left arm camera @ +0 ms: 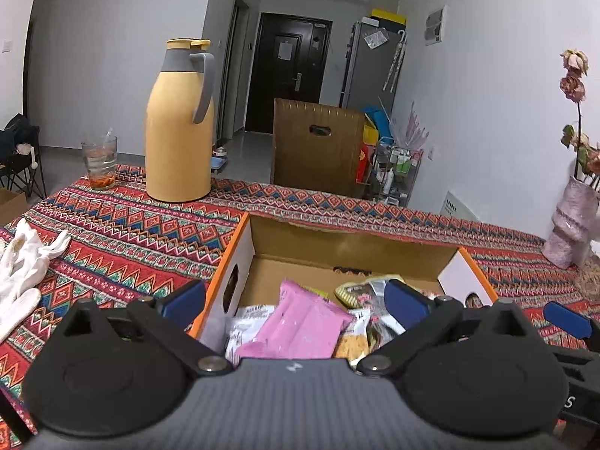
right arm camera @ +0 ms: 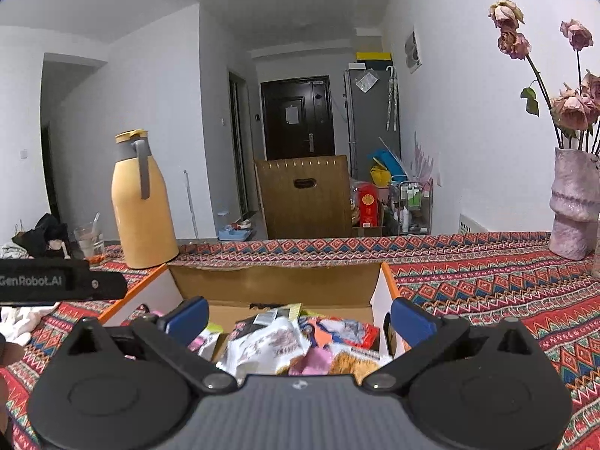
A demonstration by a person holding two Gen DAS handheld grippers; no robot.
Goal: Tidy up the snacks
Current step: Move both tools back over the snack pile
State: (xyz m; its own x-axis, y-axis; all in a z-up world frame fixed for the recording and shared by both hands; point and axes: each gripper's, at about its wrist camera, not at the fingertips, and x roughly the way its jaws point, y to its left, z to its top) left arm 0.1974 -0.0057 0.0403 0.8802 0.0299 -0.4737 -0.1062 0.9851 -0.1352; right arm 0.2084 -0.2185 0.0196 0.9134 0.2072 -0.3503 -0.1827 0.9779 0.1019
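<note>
While both tools, left tool (left arm camera: 294, 298) and right tool (right arm camera: 298, 317), hover wide open and empty over the cardboard box (left arm camera: 352, 247), the pink snack packet (left arm camera: 300, 322) looks light, crinkly, slippery; pinching its sealed edge seems best.

Each hand-held gripper, left (left arm camera: 296, 302) and right (right arm camera: 298, 317), has blue finger pads, black linkage arms on silver pivot screws, round black housings and a ribbed grey body; white "GenRobot.AI" lettering marks one.
</note>
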